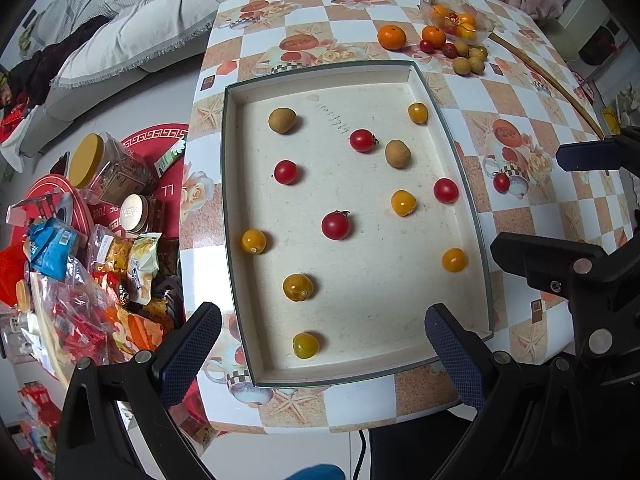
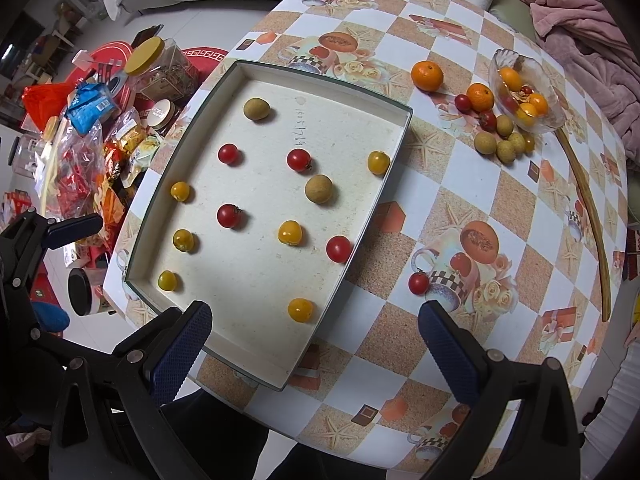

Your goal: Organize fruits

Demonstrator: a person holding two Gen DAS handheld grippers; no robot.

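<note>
A shallow white tray (image 1: 240, 92) (image 2: 400, 120) on the checkered table holds several red tomatoes, yellow tomatoes and two brown longans, spread apart. A lone red tomato (image 1: 501, 182) (image 2: 418, 283) lies on the table right of the tray. Two oranges (image 1: 392, 37) (image 2: 427, 76), more tomatoes and longans (image 2: 485, 143) lie by a glass bowl (image 1: 486, 26) (image 2: 552, 120) of fruit at the far right. My left gripper (image 1: 322, 348) is open and empty over the tray's near edge. My right gripper (image 2: 316, 344) is open and empty, above the tray's near right corner.
A long wooden stick (image 2: 592, 220) lies along the table's right side. Snack bags (image 1: 80, 280) and jars (image 1: 104, 164) crowd the floor left of the table. A sofa (image 1: 140, 20) stands behind, with a pink blanket (image 2: 580, 20) at the far right.
</note>
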